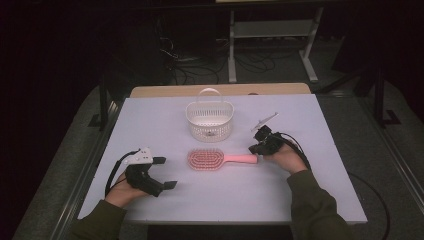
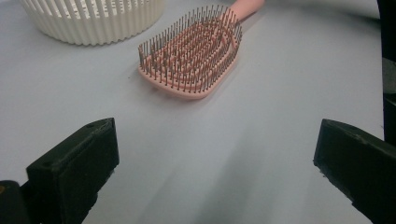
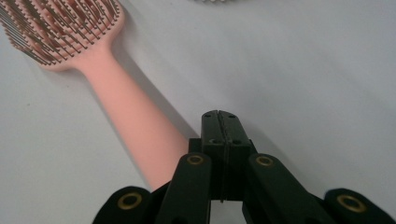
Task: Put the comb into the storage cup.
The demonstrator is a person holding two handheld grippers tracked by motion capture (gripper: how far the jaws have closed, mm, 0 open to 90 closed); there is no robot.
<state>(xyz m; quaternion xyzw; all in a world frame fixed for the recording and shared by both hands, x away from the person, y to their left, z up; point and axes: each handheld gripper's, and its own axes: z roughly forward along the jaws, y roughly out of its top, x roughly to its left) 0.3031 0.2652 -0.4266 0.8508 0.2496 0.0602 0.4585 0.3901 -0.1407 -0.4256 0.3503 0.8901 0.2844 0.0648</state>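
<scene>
Pink plastic catches my eye first in the high view: the hairbrush (image 1: 220, 159) lies bristles up in the middle of my white table (image 1: 320, 150), handle pointing toward my right gripper (image 1: 256, 148), whose tips sit at the handle's end. Just behind the brush stands the white slatted basket (image 1: 210, 121), handle upright; I see something small and dark at its bottom but cannot tell what it is. My left gripper (image 1: 167, 172) rests near the table's left front, well apart from the brush, jaws spread wide.

In the left gripper view, the two black jaws stand far apart with bare table between them; the brush head lies ahead, the basket's ribbed wall beyond it to the left.

In the right gripper view, the jaws are pressed together with nothing between them, just beside the pink handle, which runs past on their left.
</scene>
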